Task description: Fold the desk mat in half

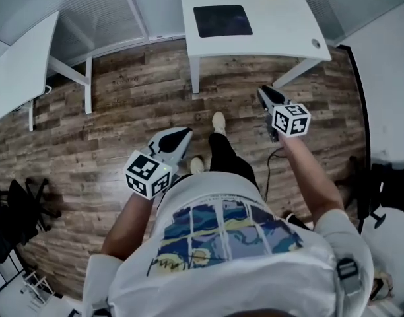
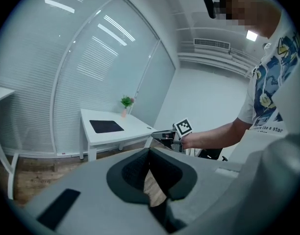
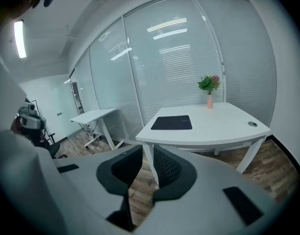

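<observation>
The dark desk mat [image 1: 222, 20] lies flat and unfolded on the white table [image 1: 281, 25], far ahead of me; it also shows in the left gripper view [image 2: 106, 126] and the right gripper view [image 3: 172, 123]. I stand on the wooden floor, a step or more back from the table. My left gripper [image 1: 184, 135] hangs low near my waist, its jaws meeting at the tips [image 2: 150, 153] with nothing in them. My right gripper [image 1: 263, 92] is held out toward the table's near right leg, with a clear gap between its empty jaws [image 3: 146, 151].
A small potted plant [image 3: 209, 89] stands at the table's far edge. A second white desk [image 1: 17, 65] is at the left. Black chairs stand at the left [image 1: 17, 210] and right [image 1: 387, 183]. A glass wall with blinds runs behind the tables.
</observation>
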The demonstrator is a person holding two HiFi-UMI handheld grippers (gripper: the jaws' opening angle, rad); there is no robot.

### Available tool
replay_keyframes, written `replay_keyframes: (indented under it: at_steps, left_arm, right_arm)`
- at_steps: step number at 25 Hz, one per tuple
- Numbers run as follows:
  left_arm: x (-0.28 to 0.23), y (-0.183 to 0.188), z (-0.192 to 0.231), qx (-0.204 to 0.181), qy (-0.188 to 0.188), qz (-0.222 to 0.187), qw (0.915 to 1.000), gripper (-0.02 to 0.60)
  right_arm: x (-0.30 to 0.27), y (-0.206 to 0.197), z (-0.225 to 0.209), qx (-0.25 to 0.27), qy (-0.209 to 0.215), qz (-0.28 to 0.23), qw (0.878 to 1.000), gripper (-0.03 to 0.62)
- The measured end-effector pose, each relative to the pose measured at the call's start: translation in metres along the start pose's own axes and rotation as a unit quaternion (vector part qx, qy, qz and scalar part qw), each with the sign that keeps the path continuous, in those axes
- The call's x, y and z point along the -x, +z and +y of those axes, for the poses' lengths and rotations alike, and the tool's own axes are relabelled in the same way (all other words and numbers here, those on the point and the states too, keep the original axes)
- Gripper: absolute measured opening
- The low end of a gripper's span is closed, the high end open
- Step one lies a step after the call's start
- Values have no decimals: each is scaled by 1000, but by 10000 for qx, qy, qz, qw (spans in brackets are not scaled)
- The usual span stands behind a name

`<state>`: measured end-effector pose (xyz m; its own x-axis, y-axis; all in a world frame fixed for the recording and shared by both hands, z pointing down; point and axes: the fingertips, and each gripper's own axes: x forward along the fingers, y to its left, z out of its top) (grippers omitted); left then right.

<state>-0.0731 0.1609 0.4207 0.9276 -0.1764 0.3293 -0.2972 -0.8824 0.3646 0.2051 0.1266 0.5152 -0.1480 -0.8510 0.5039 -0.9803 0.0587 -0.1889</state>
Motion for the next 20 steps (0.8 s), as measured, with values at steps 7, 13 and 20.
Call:
replay_keyframes:
  at_steps: [7,13,20]
  left_arm:
    - [-32,39,61,83,350,3,9994,3]
    - [-71,77,102,148,553,55,9983,3]
    - [-115,107,139,295,756,119,9966,3]
  right_arm:
    - [-102,39,-83,-191,-227,119,9995,71]
    - [-184,60,-149,-140,-376,449,9982,83]
    - [-259,69,-210,-191,-576,768,9952,101]
